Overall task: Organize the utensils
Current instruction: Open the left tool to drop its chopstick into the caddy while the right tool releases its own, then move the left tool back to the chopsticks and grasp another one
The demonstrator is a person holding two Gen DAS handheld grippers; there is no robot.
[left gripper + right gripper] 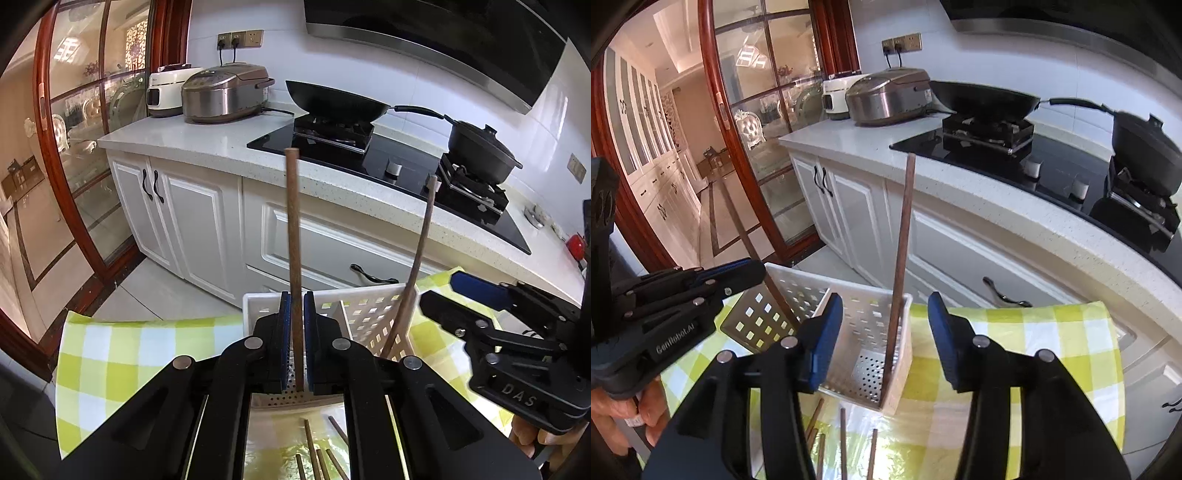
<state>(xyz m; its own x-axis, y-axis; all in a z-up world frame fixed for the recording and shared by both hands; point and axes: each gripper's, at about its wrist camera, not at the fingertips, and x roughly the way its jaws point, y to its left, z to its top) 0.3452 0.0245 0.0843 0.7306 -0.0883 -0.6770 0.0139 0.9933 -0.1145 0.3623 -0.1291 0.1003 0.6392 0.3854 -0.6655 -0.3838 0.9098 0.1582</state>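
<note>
My left gripper [297,343] is shut on a brown chopstick [293,240] and holds it upright, its lower end inside the left compartment of the white perforated utensil basket [365,314]. A second chopstick [417,258] leans in the basket's right compartment; in the right wrist view it [899,266] stands in the near compartment of the basket [864,332]. My right gripper [886,339] is open and empty just above that compartment. Several loose chopsticks [317,454] lie on the green checked cloth [110,362] in front of the basket, also in the right wrist view [844,443].
The table stands beside a white kitchen counter [207,147] with two rice cookers [225,92], a wok [332,101] and a lidded pot [480,147] on a black hob. White cabinets and a red-framed glass door [92,129] are on the left.
</note>
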